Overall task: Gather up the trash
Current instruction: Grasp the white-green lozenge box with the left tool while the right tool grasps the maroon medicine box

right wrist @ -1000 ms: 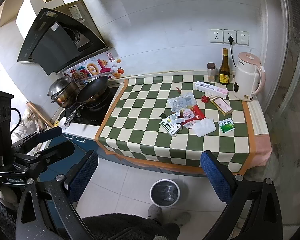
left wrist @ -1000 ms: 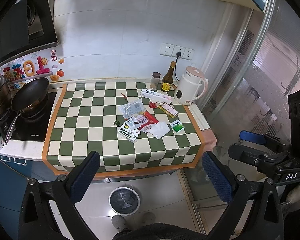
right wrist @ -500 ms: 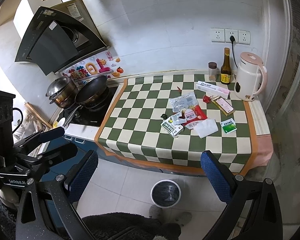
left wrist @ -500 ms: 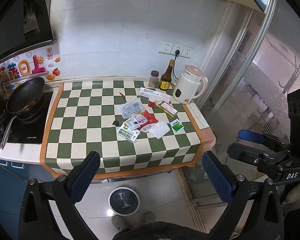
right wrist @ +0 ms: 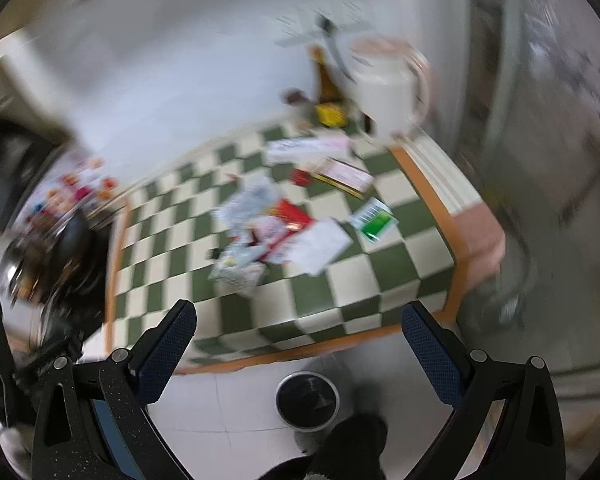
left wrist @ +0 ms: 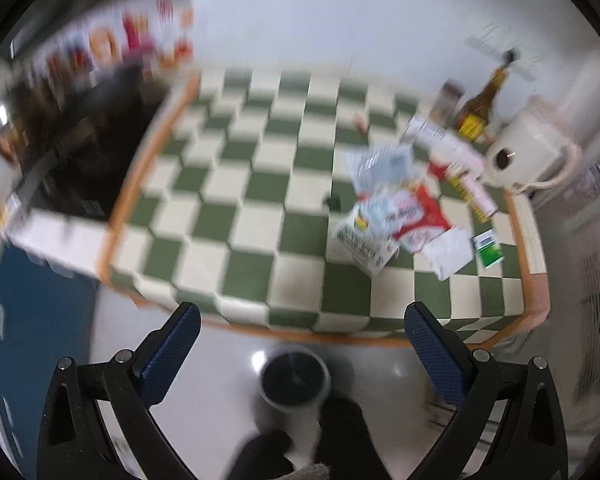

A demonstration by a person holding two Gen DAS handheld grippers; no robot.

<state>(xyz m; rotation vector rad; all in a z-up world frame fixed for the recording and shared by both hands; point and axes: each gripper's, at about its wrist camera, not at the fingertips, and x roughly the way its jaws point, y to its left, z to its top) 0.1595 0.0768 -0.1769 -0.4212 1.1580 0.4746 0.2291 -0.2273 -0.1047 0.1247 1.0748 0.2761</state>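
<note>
A heap of trash lies on the green-and-white checked counter mat point(left wrist: 260, 184): a red-and-white wrapper point(left wrist: 416, 216) point(right wrist: 284, 220), a white-green box point(left wrist: 364, 246) point(right wrist: 236, 272), a white tissue point(left wrist: 450, 252) point(right wrist: 324, 246), a green sachet point(left wrist: 488, 250) point(right wrist: 374, 220) and long cartons point(left wrist: 444, 140) point(right wrist: 308, 148). A round bin point(left wrist: 296, 380) point(right wrist: 307, 400) stands on the floor below the counter edge. My left gripper point(left wrist: 300, 348) and right gripper point(right wrist: 298, 346) are both open, empty, hanging in front of the counter above the bin. Both views are motion-blurred.
A white kettle point(left wrist: 528, 156) point(right wrist: 388, 92), a brown bottle point(left wrist: 478, 112) and a small jar point(left wrist: 446, 100) stand at the back right. A dark pan point(right wrist: 60, 248) sits on the hob at left. A person's foot point(right wrist: 348, 444) is by the bin.
Both grippers have swung in fast toward the counter and tilted downward; the counter and trash now fill much more of each view, and the other gripper has left each frame.
</note>
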